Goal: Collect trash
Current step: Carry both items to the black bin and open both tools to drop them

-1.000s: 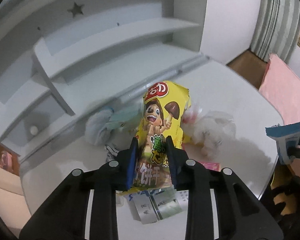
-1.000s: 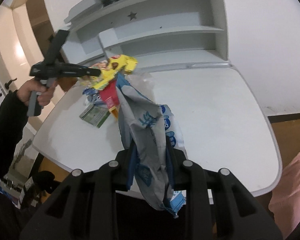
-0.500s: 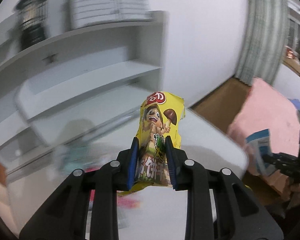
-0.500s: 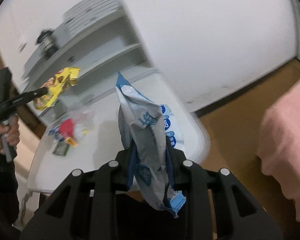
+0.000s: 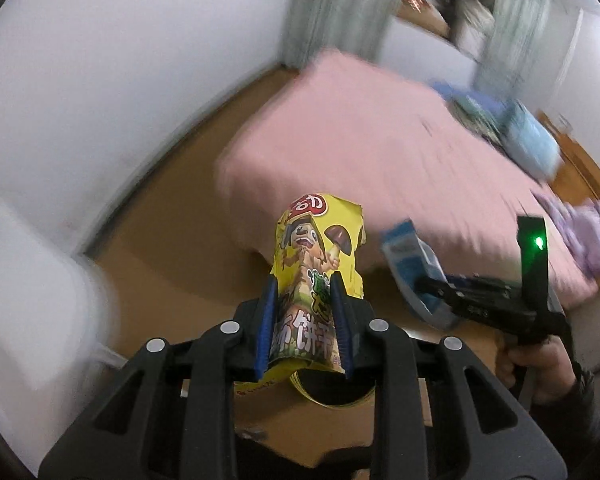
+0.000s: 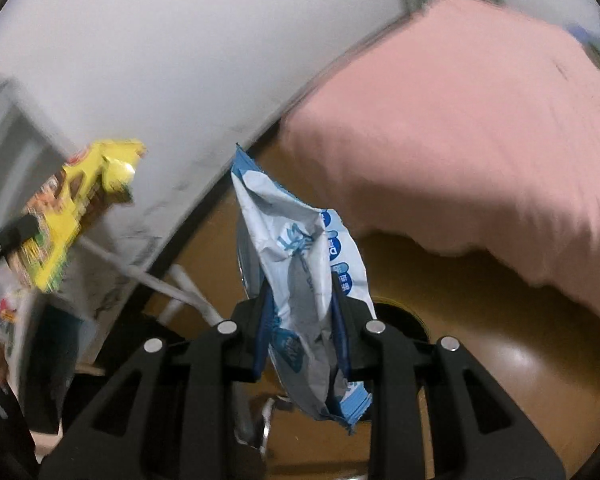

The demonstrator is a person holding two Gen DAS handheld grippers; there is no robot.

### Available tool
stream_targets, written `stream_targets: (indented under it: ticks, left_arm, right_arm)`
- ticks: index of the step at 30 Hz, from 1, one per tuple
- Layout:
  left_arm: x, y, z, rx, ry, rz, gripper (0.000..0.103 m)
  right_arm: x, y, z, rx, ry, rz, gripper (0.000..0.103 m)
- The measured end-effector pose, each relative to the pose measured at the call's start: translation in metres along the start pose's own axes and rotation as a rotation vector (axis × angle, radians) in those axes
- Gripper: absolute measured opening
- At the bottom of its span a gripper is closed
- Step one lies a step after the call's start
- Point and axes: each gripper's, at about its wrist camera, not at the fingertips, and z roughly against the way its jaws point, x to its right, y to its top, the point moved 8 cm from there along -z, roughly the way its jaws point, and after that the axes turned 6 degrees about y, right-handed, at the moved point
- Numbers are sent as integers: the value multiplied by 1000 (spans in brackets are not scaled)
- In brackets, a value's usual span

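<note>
My left gripper (image 5: 303, 292) is shut on a yellow snack wrapper (image 5: 318, 252) with a cartoon figure and a mushroom on it; it stands up between the blue pads. A blue and white wrapper (image 6: 300, 264), crumpled, is clamped in my right gripper (image 6: 301, 300). In the left wrist view the right gripper (image 5: 440, 288) appears at the right with the blue wrapper (image 5: 414, 268), held by a hand (image 5: 540, 364). The right wrist view shows the yellow wrapper (image 6: 76, 200) at the left, blurred. Below both grippers a dark round opening with a yellow rim (image 5: 332, 390) shows over the floor.
A pink bed (image 5: 380, 136) fills the right and back, with blue and purple items (image 5: 532, 136) on it. Brown wooden floor (image 6: 460, 300) lies below. The white wall (image 5: 120, 60) and a white table edge (image 5: 28, 280) stand at the left.
Both grippers swung away from the white table and shelves toward the floor beside the pink bed, each still clamped on its wrapper. The table's trash pile has left the left wrist view.
</note>
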Motion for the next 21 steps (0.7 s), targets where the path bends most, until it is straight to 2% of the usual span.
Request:
stream_targets:
  ticks: [2,5,10,14,16,21]
  left_arm:
    - [19,-15,-54,-99,-33,-13,26]
    - [26,-43,-122,-229,-46,-25,26]
    - [34,-69,-193,-358,-60,-36,26]
    - [46,-73,-216,-387,-69,-40,34]
    - [54,-75,-219,-397,-79,-36,62]
    - [48,-81,-209,-390,-71,-43,63]
  right_arm:
    - [30,-16,-12,-31,-26,-54,26]
    - [67,-40,-31,-78,-46,-128,26]
    - [95,-60,-53,-133,-15,-206,26]
    - [107,-65,-67,-160,-3,-224,26]
    - [103,-70,-72,-167,0,-225,26]
    - [98,-70,-86,-205,8,-215,26]
